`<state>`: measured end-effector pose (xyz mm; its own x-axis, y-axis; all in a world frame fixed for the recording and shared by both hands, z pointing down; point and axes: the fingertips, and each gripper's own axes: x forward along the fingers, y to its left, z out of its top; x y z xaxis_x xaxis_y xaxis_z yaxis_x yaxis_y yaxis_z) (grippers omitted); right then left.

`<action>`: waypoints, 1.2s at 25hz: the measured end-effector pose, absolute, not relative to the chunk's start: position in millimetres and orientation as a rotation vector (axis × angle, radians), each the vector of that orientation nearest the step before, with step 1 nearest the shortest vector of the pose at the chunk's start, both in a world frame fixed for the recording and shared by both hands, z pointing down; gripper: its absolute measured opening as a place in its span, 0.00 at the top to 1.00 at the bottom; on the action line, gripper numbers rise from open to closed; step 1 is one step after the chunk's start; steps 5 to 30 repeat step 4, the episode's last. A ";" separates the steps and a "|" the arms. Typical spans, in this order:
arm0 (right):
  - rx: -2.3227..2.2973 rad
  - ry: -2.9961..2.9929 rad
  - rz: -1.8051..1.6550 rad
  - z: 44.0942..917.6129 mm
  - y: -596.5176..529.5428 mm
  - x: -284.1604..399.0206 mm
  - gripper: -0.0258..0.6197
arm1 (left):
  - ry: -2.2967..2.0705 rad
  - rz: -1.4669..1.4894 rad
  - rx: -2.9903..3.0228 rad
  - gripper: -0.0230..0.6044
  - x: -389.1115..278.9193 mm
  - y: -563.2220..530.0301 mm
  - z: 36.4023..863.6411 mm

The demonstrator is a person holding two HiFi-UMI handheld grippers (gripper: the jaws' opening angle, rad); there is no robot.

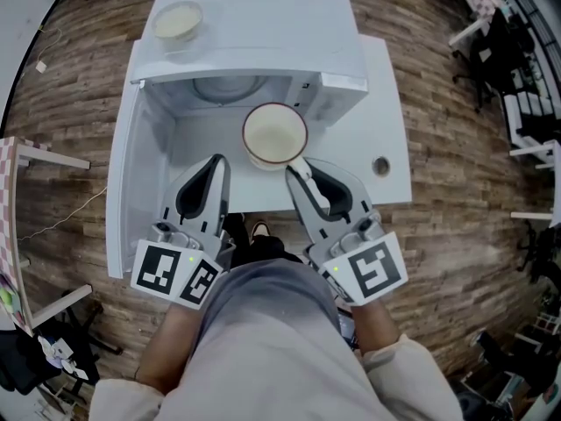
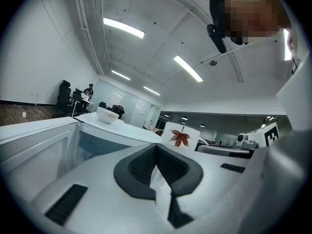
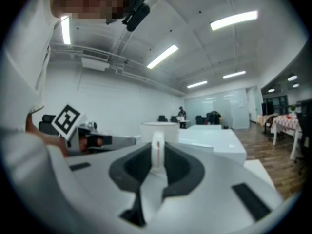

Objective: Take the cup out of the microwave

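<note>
White desk (image 1: 390, 103), open microwave (image 1: 263, 24); cup (image 1: 274, 134) at its mouth, handle pointing near, clamped in right hand-held gripper (image 1: 298, 168); left hand-held gripper (image 1: 217, 167) closed, empty, just left.

Open-plan office, wood-plank floor (image 1: 74, 103), white tables (image 1: 390, 95), black swivel chairs (image 1: 495, 55), long ceiling strip lights (image 2: 123, 28), glass partition (image 3: 222, 104) at the far end, person (image 2: 88, 89) at a distant desk.

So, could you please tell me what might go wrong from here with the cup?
1. The right gripper grips the cup only by its thin handle, so the cup may swing or slip from the fingers.
2. The cup hangs close to the microwave and could clip its front edge.
3. The left gripper, shut and empty, gives no support.
</note>
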<state>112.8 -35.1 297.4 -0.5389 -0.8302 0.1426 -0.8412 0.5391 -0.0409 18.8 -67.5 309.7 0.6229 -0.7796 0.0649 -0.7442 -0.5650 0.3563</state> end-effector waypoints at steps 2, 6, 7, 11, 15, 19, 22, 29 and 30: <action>1.450 -2.662 0.159 296.8 -37.2 114.7 0.85 | -1.220 -0.140 2.499 0.94 20.7 -69.7 309.6; 1.450 -2.662 0.160 296.3 -39.6 116.6 0.85 | -1.219 -0.139 2.498 0.94 22.6 -72.0 309.3; 1.450 -2.662 0.160 296.3 -39.6 116.6 0.85 | -1.219 -0.139 2.498 0.94 22.6 -72.0 309.3; 1.450 -2.662 0.160 296.3 -39.6 116.6 0.85 | -1.219 -0.139 2.498 0.94 22.6 -72.0 309.3; 1.450 -2.662 0.160 296.3 -39.6 116.6 0.85 | -1.219 -0.139 2.498 0.94 22.6 -72.0 309.3; 1.450 -2.662 0.160 296.3 -39.6 116.6 0.85 | -1.219 -0.139 2.498 0.94 22.6 -72.0 309.3; 1.450 -2.662 0.160 296.3 -39.6 116.6 0.85 | -1.219 -0.139 2.498 0.94 22.6 -72.0 309.3; 1.450 -2.662 0.160 296.3 -39.6 116.6 0.85 | -1.219 -0.139 2.498 0.94 22.6 -72.0 309.3; 1.450 -2.662 0.160 296.3 -39.6 116.6 0.85 | -1.219 -0.139 2.498 0.94 22.6 -72.0 309.3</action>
